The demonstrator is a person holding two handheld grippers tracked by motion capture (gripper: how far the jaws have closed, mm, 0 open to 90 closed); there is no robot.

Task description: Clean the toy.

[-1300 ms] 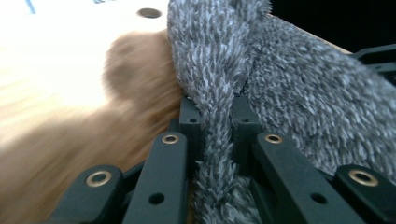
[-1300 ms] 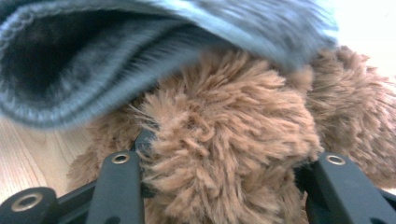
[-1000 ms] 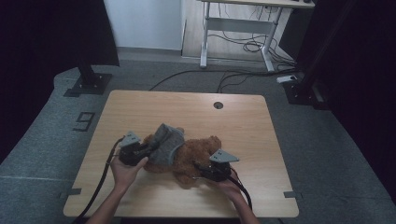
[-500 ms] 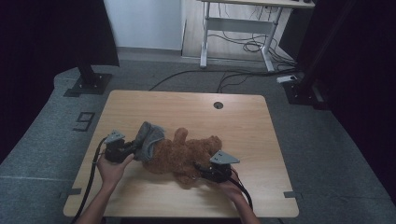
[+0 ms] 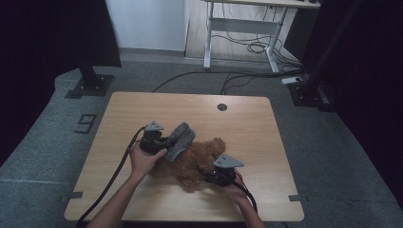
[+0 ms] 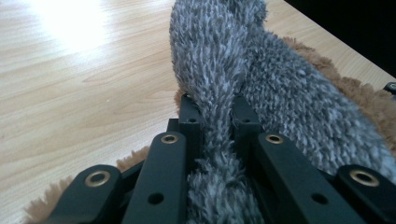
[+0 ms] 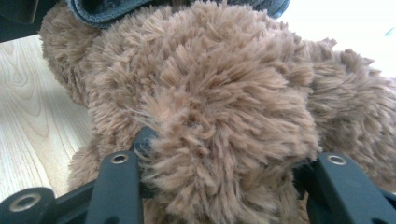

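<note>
A brown plush toy [image 5: 197,159] lies on the wooden table [image 5: 266,123], near its front middle. A grey fuzzy cloth [image 5: 180,140] lies over the toy's left end. My left gripper [image 5: 166,141] is shut on that cloth; in the left gripper view the grey cloth [image 6: 280,93] runs up between the closed jaws of my left gripper [image 6: 217,116], with brown fur [image 6: 369,98] beneath it. My right gripper [image 5: 203,172] is at the toy's front right side. In the right gripper view a thick tuft of the toy [image 7: 219,102] sits clamped in my right gripper [image 7: 224,140].
A round cable hole [image 5: 222,107] sits near the table's far edge. On the floor beyond stand a black stand base [image 5: 90,83], a white desk frame [image 5: 237,28] and loose cables [image 5: 247,47]. Bare wood lies left, right and behind the toy.
My left gripper swung out to the left with the grey cloth, then came back right and slightly farther away. The right gripper stayed on the toy.
</note>
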